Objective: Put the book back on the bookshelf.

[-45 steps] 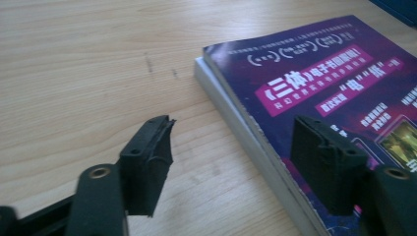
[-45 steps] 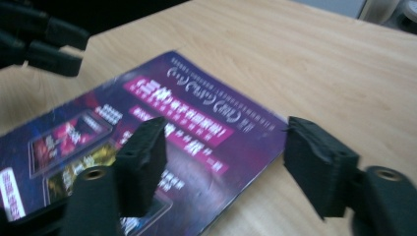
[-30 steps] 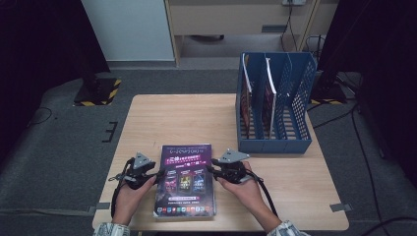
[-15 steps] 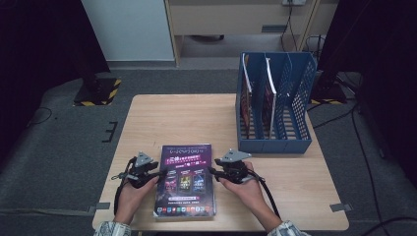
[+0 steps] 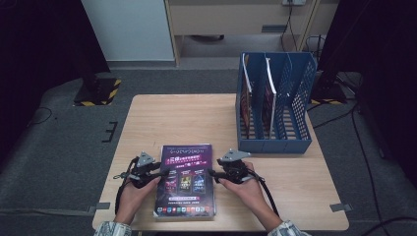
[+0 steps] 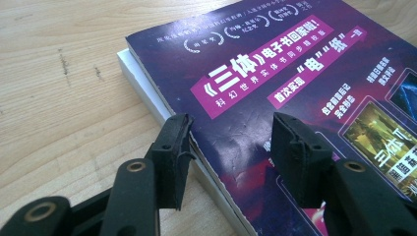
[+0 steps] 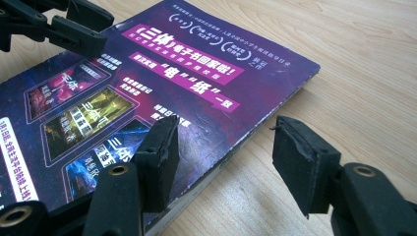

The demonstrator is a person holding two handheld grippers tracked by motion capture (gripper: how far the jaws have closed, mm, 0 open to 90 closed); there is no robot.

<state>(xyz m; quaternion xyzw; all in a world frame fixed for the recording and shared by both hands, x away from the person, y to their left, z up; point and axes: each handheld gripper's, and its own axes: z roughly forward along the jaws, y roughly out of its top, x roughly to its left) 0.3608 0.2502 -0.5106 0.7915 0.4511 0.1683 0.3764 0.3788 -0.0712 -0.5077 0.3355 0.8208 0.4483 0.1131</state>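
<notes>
Straddling the book's (image 5: 186, 179) edges, my left gripper (image 6: 231, 142) and right gripper (image 7: 223, 152) gape, gripping nothing. My right jaws have just been opening. Clamping only the cover could bend it.

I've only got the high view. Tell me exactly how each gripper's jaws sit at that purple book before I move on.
Observer: In the left gripper view, the left gripper straddles the purple book's edge. One pad is over the cover and the other is beside the white page block. Neither visibly presses.
Operator: Now give me the right one.
Observer: The right gripper has just been opening. One jaw hovers over the cover and the other over the bare table. The book's edge lies between them, not gripped.
Operator: Check that the book lies flat.
Observer: It lies flat on the table. The cover's edge near the right gripper looks slightly frayed.
</notes>
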